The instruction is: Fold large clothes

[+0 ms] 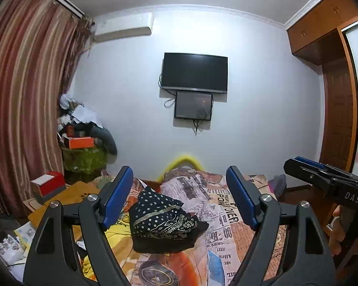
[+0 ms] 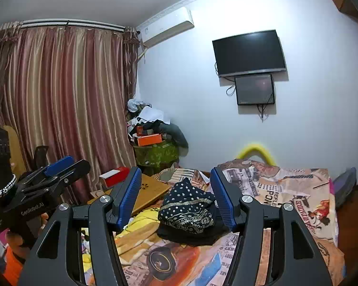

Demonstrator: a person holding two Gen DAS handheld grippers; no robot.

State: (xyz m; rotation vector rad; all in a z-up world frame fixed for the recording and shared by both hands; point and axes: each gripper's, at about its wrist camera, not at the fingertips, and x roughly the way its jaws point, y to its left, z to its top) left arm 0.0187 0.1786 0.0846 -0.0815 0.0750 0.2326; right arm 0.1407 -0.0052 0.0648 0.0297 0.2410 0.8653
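Gaping wide, the left gripper (image 1: 179,196) holds nothing and touches nothing; its blue pads (image 1: 118,195) frame the folded dark polka-dot garment (image 1: 164,224) lying mid-bed on the newsprint-patterned bedsheet (image 1: 226,214). The right gripper (image 2: 176,199) stands partly open, likewise empty, raised above the cloth. Its body reads "DAS" in the left view; the sheet shows "REFLE" and "JERRY".

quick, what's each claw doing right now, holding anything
Left claw: open, holding nothing.
Right claw: open, holding nothing; the dotted dark garment lies on the bed beyond it.
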